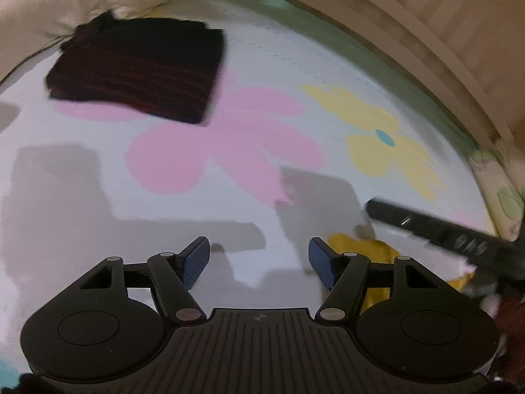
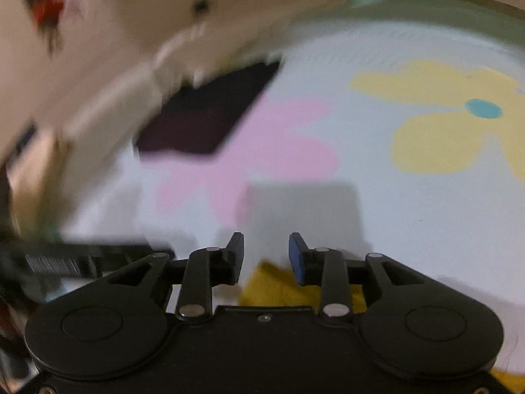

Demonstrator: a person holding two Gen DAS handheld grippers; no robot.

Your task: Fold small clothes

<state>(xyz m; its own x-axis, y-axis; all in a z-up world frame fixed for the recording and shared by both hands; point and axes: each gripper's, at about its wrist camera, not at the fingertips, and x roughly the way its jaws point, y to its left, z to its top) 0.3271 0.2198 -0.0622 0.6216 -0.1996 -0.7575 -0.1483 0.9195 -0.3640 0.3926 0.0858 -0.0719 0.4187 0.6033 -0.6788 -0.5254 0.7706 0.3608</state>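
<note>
Yellow cloth (image 1: 370,256) lies crumpled on the flowered sheet (image 1: 295,65), low right in left view, just beyond right gripper (image 2: 265,256) in right view; bunched and half hidden, so long axis can't be told. Left gripper (image 1: 259,262) hangs over bare sheet, jaws wide apart, nothing betw. them. Right jaws part open, nothing pinched; cloth shows below the gap. Dark folded garment (image 1: 137,69) lies flat far left, well apart, long side running roughly across the frame.

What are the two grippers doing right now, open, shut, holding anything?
Left gripper: open, nothing between its pads.
Right gripper: open, gripping nothing; the yellow garment lies below its fingers.
</note>
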